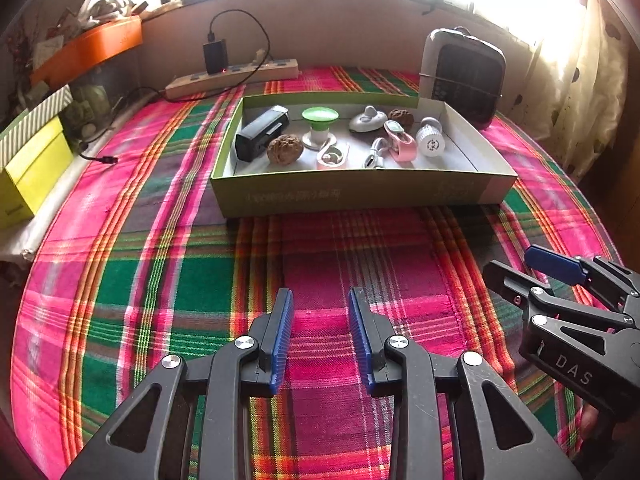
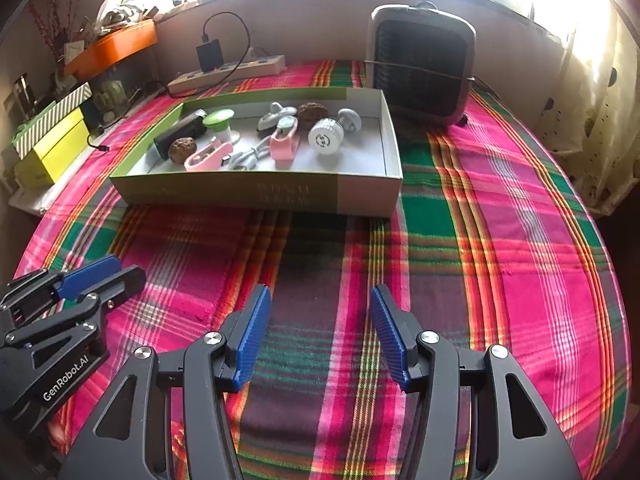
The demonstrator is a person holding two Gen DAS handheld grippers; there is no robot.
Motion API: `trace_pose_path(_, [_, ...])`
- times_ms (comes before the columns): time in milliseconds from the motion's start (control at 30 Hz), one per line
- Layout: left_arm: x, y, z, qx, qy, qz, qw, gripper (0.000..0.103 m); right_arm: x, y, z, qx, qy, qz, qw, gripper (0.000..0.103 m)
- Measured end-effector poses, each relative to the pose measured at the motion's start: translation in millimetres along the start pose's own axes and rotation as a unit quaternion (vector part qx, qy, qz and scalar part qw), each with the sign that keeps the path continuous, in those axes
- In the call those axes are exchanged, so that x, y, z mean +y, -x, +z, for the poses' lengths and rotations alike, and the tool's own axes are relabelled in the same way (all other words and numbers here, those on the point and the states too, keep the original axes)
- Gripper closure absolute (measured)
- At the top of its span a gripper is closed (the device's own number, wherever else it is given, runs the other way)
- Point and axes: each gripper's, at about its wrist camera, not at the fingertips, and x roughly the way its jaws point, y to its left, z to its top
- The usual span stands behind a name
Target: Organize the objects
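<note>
My left gripper [image 1: 321, 334] hovers low over the plaid tablecloth [image 1: 180, 280], jaws parted a moderate gap with nothing between the blue pads. My right gripper [image 2: 320, 332] sits beside it, spread a bit wider and also empty. At twelve o'clock from both lies the shallow green box [image 2: 256, 192], well apart from my fingertips. Inside it rest a black rectangular device [image 1: 262, 133], a green-topped spool [image 1: 319, 122], two walnuts, one of them at [image 1: 285, 149], pink clips such as [image 2: 284, 140], a white round cap [image 2: 325, 137] and a grey cable [image 1: 374, 154]. A small heater [image 2: 422, 66] stands at one o'clock behind the box, a power strip [image 1: 232, 78] at eleven.
</note>
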Motion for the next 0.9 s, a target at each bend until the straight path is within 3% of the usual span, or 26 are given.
trace_pose_path(367, [-6.2,-1.0,-0.9,-0.003,-0.014,0.022,0.9997,0.075,4.4,0.9,-5.2,0.002,0.011,-0.019,1.000,0.043])
trace_pose_path(900, [-6.1,-1.0,-1.2,-0.003,-0.005,0.026,0.9996,0.075,2.8,2.6,-9.4,0.004,0.001,-0.030,1.000,0.034])
